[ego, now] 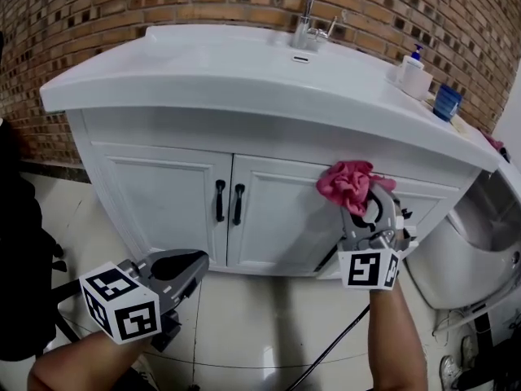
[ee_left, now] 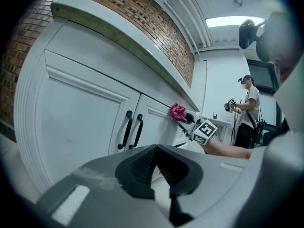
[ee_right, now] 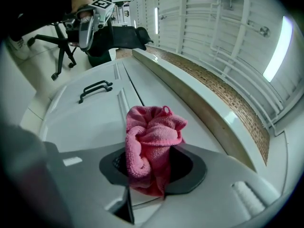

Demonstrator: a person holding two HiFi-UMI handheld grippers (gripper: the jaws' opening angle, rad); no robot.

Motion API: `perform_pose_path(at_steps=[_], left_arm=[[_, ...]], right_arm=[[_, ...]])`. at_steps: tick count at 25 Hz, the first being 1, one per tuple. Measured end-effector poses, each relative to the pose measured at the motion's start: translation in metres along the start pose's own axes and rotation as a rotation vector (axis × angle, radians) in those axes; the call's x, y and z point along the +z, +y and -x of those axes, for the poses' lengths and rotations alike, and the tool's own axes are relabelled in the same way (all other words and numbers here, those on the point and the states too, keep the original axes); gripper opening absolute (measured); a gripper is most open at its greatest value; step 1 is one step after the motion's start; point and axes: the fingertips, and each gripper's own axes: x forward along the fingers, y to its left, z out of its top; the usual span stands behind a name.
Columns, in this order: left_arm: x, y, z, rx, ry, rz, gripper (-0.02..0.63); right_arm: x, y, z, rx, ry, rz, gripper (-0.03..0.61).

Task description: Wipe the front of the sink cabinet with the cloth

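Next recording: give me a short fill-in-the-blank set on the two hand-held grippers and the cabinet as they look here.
1. The right hand-held gripper is shut on a ___ cloth.
2. The left hand-held gripper, jaws together, holds ___.
3. The two door handles on the cabinet are ___ in colour.
4. The wall behind the sink is made of ___.
Missing words: pink; nothing; black; brick.

A soap bottle (ego: 415, 73) and a blue cup (ego: 446, 102) stand right of the faucet (ego: 308, 19).
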Motion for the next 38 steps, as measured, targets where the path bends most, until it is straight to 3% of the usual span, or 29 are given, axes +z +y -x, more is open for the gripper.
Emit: perform_pose_path(at_steps=[9,25,38], left_arm=[[-0.011,-0.012,-0.017,0.003,0.029,-0.03,0.003],[-0.028,-0.018,-0.024,0.02,0.08,-0.039,0.003],[-0.031,-0.019,-0.026,0.01,0.09,-0.027,0.003]], right_arm=[[-0.03,0.057,0.004,0.112,0.003,0.045,0.143],[-0.05,0.122,0.013,0.184,-0.008,0.041,0.143],[-0.077,0.211,0.025,0.349,0.049,0.137,0.143]])
